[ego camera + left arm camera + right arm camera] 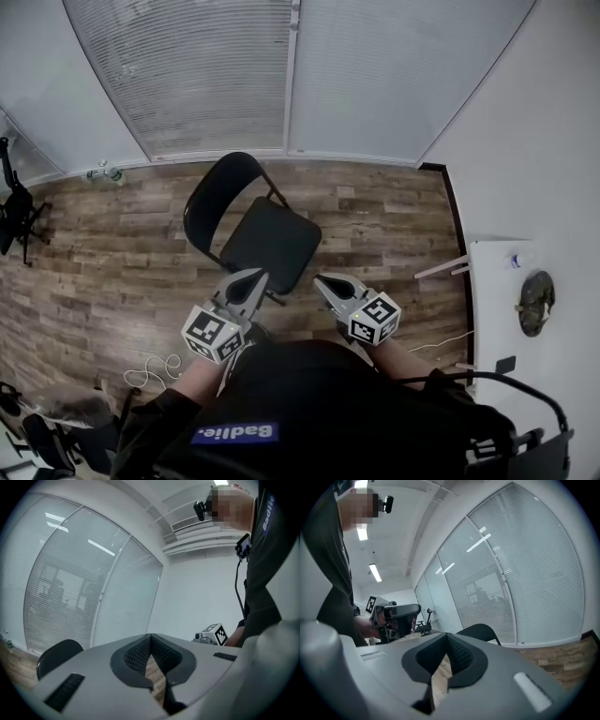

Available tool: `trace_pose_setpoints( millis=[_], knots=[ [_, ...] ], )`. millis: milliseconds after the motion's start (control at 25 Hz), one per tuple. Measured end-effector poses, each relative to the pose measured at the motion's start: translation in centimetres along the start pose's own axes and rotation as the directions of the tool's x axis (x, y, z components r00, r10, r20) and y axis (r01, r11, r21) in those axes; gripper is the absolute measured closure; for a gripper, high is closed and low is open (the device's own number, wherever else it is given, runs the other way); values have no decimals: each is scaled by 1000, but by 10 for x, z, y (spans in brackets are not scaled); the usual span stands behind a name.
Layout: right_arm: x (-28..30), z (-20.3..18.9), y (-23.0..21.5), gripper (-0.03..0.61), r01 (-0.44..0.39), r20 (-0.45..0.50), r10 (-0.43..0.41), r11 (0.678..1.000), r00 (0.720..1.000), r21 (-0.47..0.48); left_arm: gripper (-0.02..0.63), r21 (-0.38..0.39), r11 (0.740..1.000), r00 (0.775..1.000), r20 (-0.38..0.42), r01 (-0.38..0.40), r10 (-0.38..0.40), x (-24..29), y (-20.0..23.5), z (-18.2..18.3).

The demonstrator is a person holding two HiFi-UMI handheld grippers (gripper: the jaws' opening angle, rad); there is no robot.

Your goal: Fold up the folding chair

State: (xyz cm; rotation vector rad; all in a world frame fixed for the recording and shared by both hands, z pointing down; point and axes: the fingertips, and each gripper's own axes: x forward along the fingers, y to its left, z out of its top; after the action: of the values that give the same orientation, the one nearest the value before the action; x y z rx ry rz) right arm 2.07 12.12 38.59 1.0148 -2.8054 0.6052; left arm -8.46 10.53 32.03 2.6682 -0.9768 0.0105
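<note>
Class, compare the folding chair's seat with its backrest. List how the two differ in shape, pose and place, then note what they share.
Shape: the seat is a rounded square, while the backrest is a narrower oval.
Pose: the seat lies flat and faces up, while the backrest stands upright behind it.
Place: the backrest is the part closer to the blinds, and the seat is farther from them.
Shared: both are black with rounded edges.

Wood floor (94, 272), blinds (206, 75) behind; white table (492, 309) right, black stand (15, 217) left

Folding chair (58, 656) shows beyond left gripper (150, 637), jaws together.
</note>
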Motion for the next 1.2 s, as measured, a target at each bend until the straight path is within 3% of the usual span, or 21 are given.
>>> trace_pose_setpoints(
  millis=[240,480,880,1200],
  knots=[
    [42,10,-11,577,69,19,-70,997,997,25,609,-2,999,999,-7,52,-52,1,47,12],
    [55,10,-33,577,68,8,-68,997,998,41,609,-8,999,999,-26,48,-48,23,71,12],
    [53,20,-105,577,-5,7,5,999,1000,44,609,5,998,997,-51,-55,55,83,84,15],
    [53,1,-154,577,-39,-21,41,995,999,93,609,41,986,983,-87,-161,164,113,112,12]
  ],
)
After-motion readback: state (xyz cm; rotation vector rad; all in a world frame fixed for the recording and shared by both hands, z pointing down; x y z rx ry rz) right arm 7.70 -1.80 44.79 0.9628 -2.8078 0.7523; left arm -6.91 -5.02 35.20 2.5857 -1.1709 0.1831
